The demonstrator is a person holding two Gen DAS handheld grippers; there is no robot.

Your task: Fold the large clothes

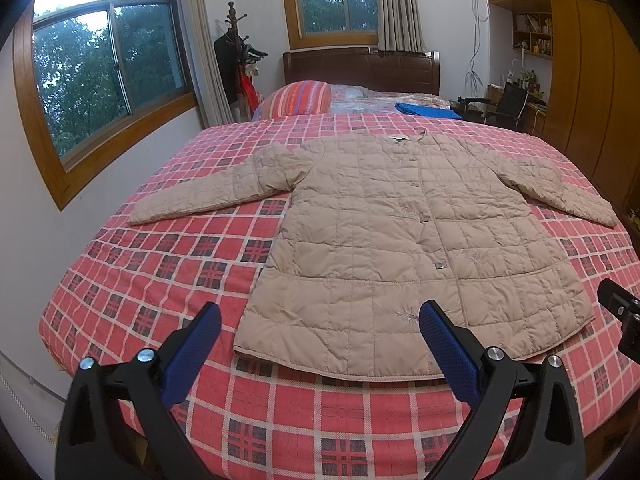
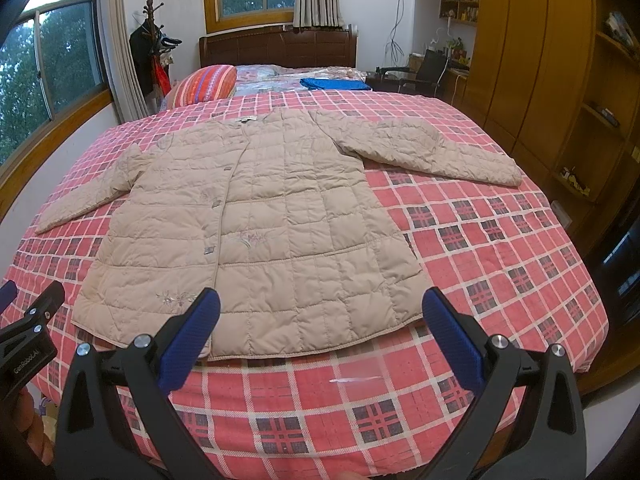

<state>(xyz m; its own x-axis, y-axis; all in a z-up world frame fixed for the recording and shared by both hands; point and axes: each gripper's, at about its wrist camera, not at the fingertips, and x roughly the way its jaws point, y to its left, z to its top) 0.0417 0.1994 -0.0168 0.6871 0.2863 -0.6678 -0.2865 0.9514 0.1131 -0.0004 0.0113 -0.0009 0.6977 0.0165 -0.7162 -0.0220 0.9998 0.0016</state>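
beige quilted jacket (image 1: 400,232): spread flat, front up, buttoned, on red plaid bed cover (image 1: 160,264); both sleeves stretched out sideways, hem toward the cameras. left gripper (image 1: 320,316): fingers spread wide, grasping nothing, poised above the hem. right gripper (image 2: 320,308): fingers likewise spread, empty, over the hem's right corner. blue folded cloth (image 2: 334,84): far end of bed.

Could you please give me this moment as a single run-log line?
phase: pre-grasp | jacket: flat on bed, sleeves spread, unfolded | left gripper: open, empty | right gripper: open, empty
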